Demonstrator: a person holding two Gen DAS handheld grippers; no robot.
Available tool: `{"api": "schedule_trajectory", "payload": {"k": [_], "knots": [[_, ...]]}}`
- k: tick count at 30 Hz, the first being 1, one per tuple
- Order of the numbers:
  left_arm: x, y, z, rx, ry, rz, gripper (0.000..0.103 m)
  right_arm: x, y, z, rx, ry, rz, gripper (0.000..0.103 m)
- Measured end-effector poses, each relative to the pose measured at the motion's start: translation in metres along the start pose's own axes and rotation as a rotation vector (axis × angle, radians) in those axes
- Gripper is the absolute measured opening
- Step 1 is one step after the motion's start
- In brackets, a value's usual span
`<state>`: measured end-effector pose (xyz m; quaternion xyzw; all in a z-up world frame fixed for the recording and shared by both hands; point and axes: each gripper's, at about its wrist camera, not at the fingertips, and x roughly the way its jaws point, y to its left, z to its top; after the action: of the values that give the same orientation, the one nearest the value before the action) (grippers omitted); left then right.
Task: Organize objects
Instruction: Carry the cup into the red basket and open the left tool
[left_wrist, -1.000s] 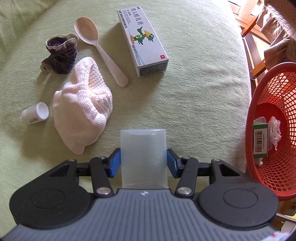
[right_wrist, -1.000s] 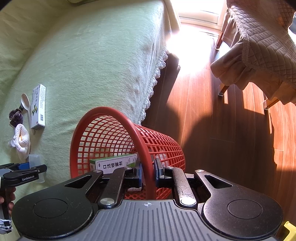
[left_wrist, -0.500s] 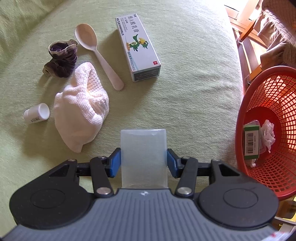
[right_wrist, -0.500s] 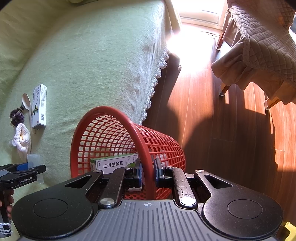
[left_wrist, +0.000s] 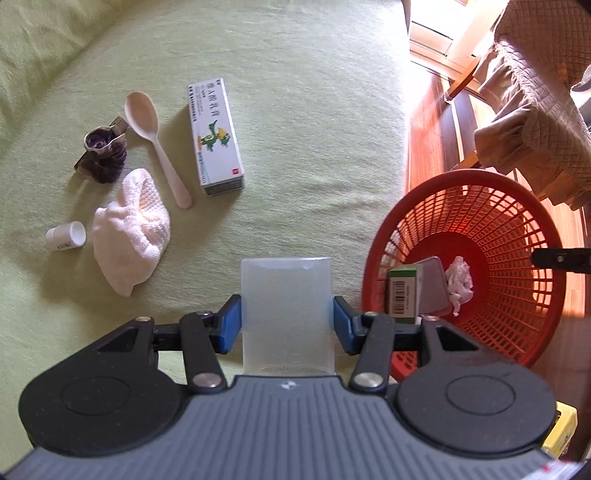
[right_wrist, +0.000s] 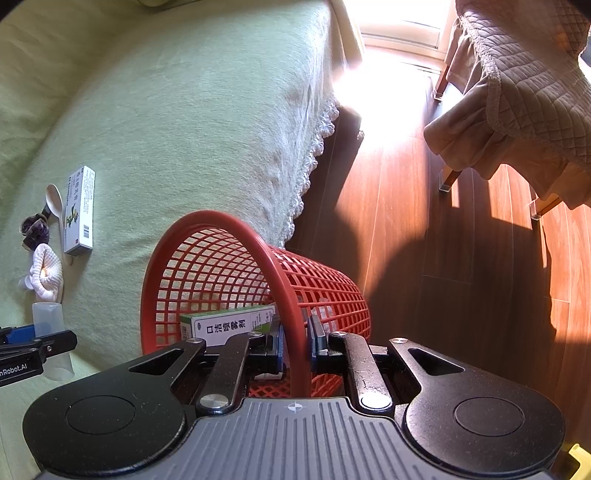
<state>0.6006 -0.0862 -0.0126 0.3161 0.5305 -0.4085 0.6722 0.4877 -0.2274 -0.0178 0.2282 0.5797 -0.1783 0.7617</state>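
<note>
left tongs (left_wrist: 287, 325) grip cup (left_wrist: 286, 314), right tongs (right_wrist: 296, 345) basket rim (right_wrist: 291, 291)

Green-and-white cardboard carton (right_wrist: 229, 325) inside red plastic mesh basket (right_wrist: 221, 258): printed "口洁喷雾剂"; barcode on its end, digits too small; black arm of left gripper (right_wrist: 22, 354): white lettering "nRobot.AI", start cut off; long white box with green bird (left_wrist: 216, 138): Chinese print, unreadable.

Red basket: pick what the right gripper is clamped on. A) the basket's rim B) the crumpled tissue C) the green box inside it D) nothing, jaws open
A: in the right wrist view the right gripper has its blue pads closed on either side of the red basket rim, with the green box lying free inside.
</note>
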Motion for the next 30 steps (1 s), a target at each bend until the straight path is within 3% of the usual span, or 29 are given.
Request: {"api": "schedule_trajectory", "payload": {"k": [9,16,30], "knots": [[-0.002,-0.055,0.016,0.030,0.019,-0.108,0.047,0.000,0.002,0.000,-0.008,-0.001,0.002,0.009],[-0.002,-0.079,0.020,0.057,0.046,-0.149,0.047,0.000,0.003,0.000,-0.016,-0.003,0.002,0.009],[-0.005,-0.097,0.029,0.088,0.042,-0.159,0.047,0.001,0.005,0.000,-0.029,-0.006,0.001,0.009]]}}
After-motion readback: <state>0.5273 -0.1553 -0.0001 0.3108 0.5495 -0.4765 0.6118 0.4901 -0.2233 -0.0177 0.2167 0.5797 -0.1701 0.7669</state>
